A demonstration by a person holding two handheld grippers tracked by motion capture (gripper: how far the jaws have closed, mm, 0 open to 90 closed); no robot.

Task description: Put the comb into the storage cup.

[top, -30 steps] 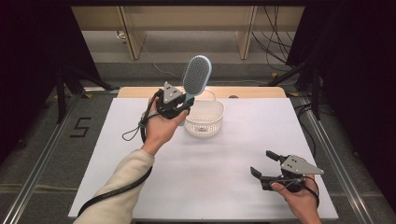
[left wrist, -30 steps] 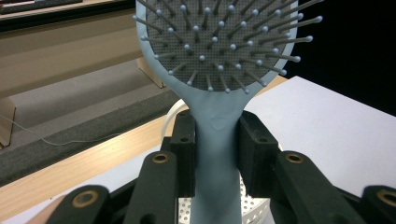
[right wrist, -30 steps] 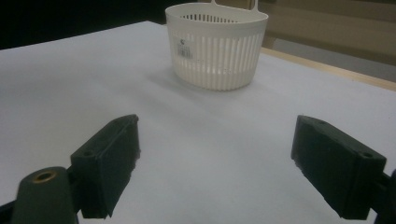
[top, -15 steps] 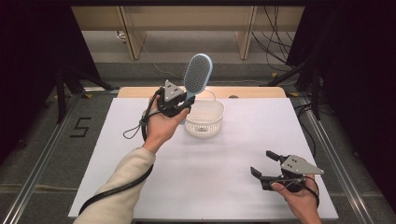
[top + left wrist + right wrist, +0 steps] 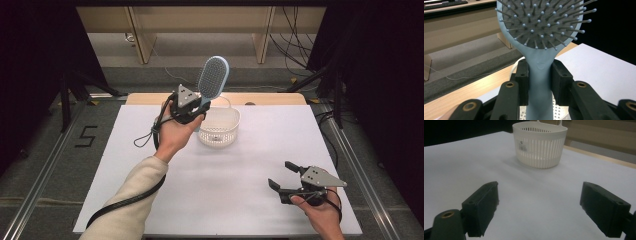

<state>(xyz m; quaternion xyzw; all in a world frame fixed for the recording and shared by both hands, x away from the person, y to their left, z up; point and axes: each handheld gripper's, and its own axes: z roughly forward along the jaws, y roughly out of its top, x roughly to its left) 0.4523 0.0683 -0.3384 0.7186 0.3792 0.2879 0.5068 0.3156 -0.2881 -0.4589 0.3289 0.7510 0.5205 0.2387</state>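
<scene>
Hairbrush [image 5: 213, 76]: pale blue paddle type with a grey bristle pad. Held up off the worktop [image 5: 235, 175], head raised and tilted to the far right, above the left rim of the basket [image 5: 219, 129]. In the left gripper view the handle [image 5: 539, 82] stands upright between the two black pads, which press on it from either side.

Left gripper [image 5: 192, 107]: clenched on the hairbrush handle, low down near its neck. Right gripper [image 5: 285, 179]: released, holding nothing, jaws wide apart, resting low at the near right of the worktop, well apart from the basket.

Basket: white, slotted wall, one loop handle on the far rim; stands upright at the far middle of the worktop. Contents cannot be told.

Risks, as judged:
- The grip is narrow and sits under a long, top-heavy head; the brush may pivot between the pads and swing down.
- If let go from this height, the head may catch the rim and tip the light basket, or bounce out onto the worktop.
- The brush looks longer than the basket is deep; set in upright, it may lean and topple the basket leftward.
</scene>
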